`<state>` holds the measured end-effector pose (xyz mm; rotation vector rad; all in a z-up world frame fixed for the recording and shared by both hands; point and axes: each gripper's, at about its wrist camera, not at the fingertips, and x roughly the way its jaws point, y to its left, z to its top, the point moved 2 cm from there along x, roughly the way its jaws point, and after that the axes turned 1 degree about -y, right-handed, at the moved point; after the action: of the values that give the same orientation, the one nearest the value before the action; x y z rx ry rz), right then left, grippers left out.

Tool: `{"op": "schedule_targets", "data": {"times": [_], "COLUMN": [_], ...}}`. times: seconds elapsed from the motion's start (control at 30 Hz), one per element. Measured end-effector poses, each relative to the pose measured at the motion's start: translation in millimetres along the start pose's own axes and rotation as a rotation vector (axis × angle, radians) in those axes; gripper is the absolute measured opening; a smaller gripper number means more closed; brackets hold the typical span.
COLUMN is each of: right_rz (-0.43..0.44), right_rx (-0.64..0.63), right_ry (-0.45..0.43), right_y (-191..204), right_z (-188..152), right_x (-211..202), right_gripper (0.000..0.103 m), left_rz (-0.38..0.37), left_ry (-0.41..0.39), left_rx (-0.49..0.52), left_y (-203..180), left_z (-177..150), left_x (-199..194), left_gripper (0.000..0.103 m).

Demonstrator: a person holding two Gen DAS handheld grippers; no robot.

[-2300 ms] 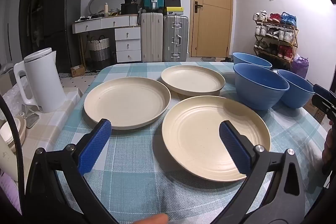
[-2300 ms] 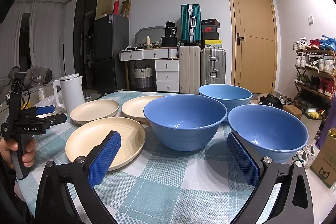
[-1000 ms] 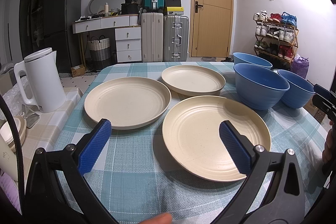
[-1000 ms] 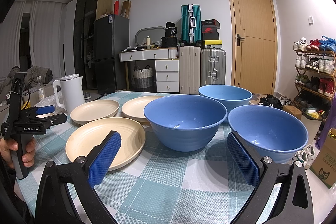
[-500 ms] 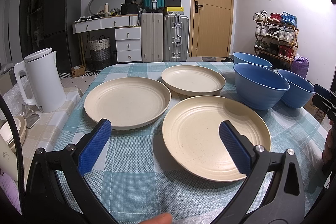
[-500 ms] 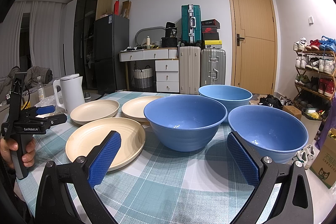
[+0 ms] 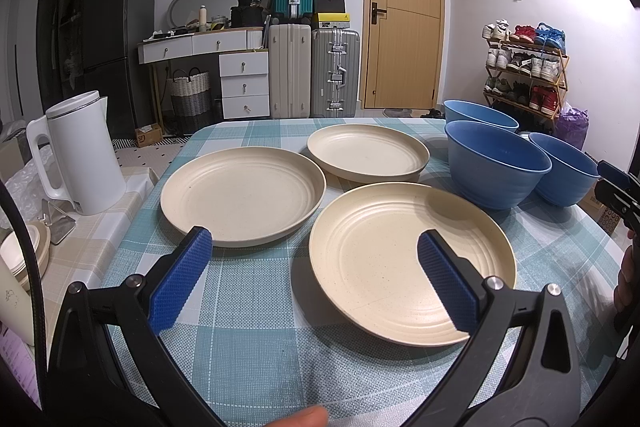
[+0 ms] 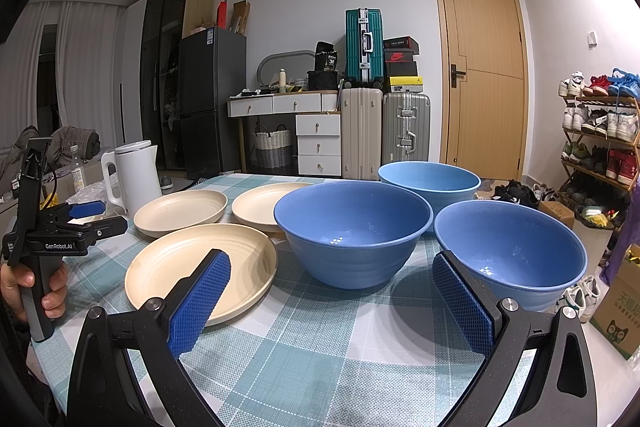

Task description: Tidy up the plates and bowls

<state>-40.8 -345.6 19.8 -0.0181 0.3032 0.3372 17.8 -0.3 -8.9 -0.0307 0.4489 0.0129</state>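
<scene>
In the left wrist view, the left gripper (image 7: 310,273) hangs spread and empty at the bottom of the frame, facing three cream plates (image 7: 412,269) laid singly at centre. In the right wrist view, the right gripper (image 8: 332,301), also spread and empty, faces three blue bowls (image 8: 352,231) at centre right, likely awaiting stacking.

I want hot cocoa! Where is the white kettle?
The tall white plastic kettle stands at the left side of the left wrist view, on a beige side surface beside the checked table, nearest the left cream plate.
</scene>
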Motion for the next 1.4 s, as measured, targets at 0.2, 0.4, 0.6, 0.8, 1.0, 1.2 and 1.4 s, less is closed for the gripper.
{"op": "schedule_targets", "data": {"times": [0.2, 0.4, 0.6, 0.8, 1.0, 1.2, 1.4], "right_rz": [0.0, 0.0, 0.0, 0.0, -0.002, -0.011, -0.018], "right_rx": [0.0, 0.0, 0.0, 0.0, 0.0, 0.005, 0.021], "right_ry": [0.0, 0.001, -0.001, 0.0, 0.0, 0.004, 0.016], "right_y": [0.0, 0.1, 0.0, 0.0, 0.0, -1.4, -3.2], "right_z": [-0.1, -0.2, -0.2, -0.2, -0.3, -0.2, -0.6], "right_x": [0.2, 0.3, 0.2, 0.2, 0.2, 0.6, 3.1], "right_gripper": [0.103, 0.103, 0.103, 0.103, 0.103, 0.103, 0.103], "left_rz": [0.0, 0.0, 0.0, 0.0, 0.001, 0.001, 0.005], "left_ry": [-0.001, -0.002, -0.001, -0.001, 0.0, 0.0, -0.005], "left_rx": [0.0, 0.0, 0.0, 0.0, -0.001, -0.002, -0.003], "left_y": [0.1, 0.1, 0.1, 0.1, 0.1, 0.1, -0.2], "left_z": [0.0, 0.0, 0.0, 0.0, 0.0, 0.0, 0.9], "left_x": [-0.3, -0.2, -0.3, -0.1, -0.2, -0.5, -1.8], "left_gripper": [0.103, 0.103, 0.103, 0.103, 0.103, 0.103, 0.103]}}
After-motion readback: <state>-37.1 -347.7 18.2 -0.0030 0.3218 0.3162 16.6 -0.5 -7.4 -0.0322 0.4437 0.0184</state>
